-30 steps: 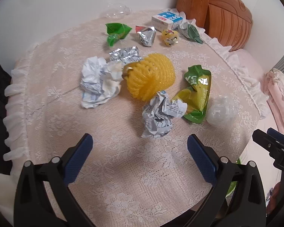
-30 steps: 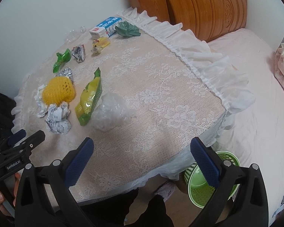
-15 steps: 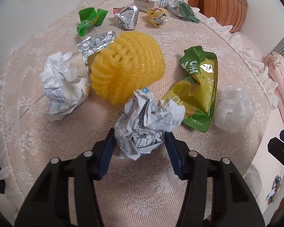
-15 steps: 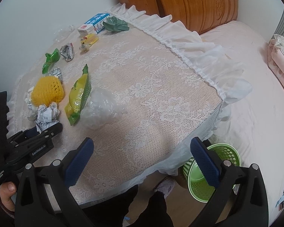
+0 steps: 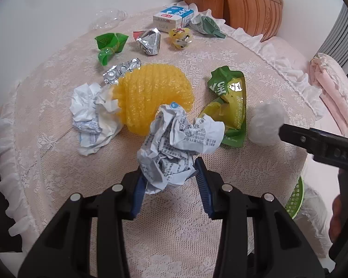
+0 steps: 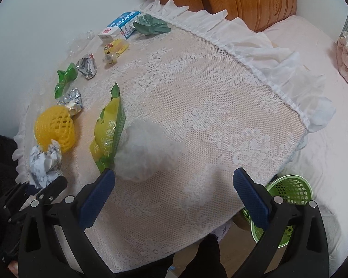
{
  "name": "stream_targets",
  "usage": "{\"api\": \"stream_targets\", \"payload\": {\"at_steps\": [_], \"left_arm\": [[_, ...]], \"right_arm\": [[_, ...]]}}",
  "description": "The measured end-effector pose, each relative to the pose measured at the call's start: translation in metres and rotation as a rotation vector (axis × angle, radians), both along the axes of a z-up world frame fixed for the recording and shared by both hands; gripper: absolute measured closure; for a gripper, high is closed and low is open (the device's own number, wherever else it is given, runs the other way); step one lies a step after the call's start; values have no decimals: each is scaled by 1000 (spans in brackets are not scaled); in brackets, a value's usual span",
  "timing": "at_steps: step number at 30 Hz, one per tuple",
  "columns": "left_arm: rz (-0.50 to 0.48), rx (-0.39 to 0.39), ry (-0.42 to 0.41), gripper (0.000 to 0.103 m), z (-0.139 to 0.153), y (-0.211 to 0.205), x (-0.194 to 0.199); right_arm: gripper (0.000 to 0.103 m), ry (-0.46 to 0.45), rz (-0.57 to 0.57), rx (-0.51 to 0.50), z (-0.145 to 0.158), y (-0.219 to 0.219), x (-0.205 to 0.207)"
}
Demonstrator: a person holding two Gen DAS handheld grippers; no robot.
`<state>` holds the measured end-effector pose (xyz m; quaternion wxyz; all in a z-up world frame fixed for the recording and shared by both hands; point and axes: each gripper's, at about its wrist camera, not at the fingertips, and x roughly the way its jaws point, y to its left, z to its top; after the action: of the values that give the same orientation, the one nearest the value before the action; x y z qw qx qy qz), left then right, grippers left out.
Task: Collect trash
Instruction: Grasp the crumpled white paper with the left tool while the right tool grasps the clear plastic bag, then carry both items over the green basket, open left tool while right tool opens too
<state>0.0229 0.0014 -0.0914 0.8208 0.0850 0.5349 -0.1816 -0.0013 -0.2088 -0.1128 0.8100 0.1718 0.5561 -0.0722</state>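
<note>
A crumpled printed paper ball (image 5: 181,139) sits between the blue pads of my left gripper (image 5: 170,173). The jaws are closing and both pads press on its lower part. It is in front of a yellow foam net (image 5: 150,95) on the lace-covered table (image 5: 58,162). The right wrist view shows the same paper ball (image 6: 44,162) at the left edge. My right gripper (image 6: 174,178) stands open over the table. A white plastic wad (image 6: 143,148) lies just beyond its left finger, beside a green juice pouch (image 6: 109,127).
A second crumpled paper (image 5: 92,120), a blister pack (image 5: 120,71), a green wrapper (image 5: 109,44), a foil wrapper (image 5: 149,40), a milk carton (image 5: 172,18) and a clear bottle (image 5: 106,19) lie further back. A green basket (image 6: 287,197) stands on the floor by the table's corner, next to a bed.
My left gripper went forward from wide open and closed around the printed paper ball. My right gripper sank nearer to the white plastic wad, still open.
</note>
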Motion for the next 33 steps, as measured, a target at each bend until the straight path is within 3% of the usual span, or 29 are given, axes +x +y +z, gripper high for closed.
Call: {"api": "stream_targets", "payload": {"at_steps": [2, 4, 6, 9, 11, 19, 25, 29, 33], "left_arm": [[-15, -9, -11, 63, 7, 7, -4], [-34, -13, -19, 63, 11, 11, -6], [-61, -7, -36, 63, 15, 12, -9], [-92, -9, -52, 63, 17, 11, -10], [-114, -21, -55, 63, 20, 10, -10], [-304, -35, -115, 63, 31, -33, -25], [-520, -37, -127, 63, 33, -110, -74], [-664, -73, -78, 63, 23, -187, -114], [-780, -89, 60, 63, -10, -269, -152]], "right_arm": [[2, 1, -4, 17, -5, 4, 7], [13, -5, -8, 45, -8, 7, 14], [40, -10, -8, 79, -12, 9, 19], [64, -32, -13, 152, -15, 8, 19], [70, -48, -22, 182, -14, 7, 16], [72, -136, -113, 185, 20, -28, -29], [70, -90, -258, 23, 27, -92, -114], [70, -13, -370, -36, 14, -149, -182], [70, 18, -438, -89, 7, -198, -243]]}}
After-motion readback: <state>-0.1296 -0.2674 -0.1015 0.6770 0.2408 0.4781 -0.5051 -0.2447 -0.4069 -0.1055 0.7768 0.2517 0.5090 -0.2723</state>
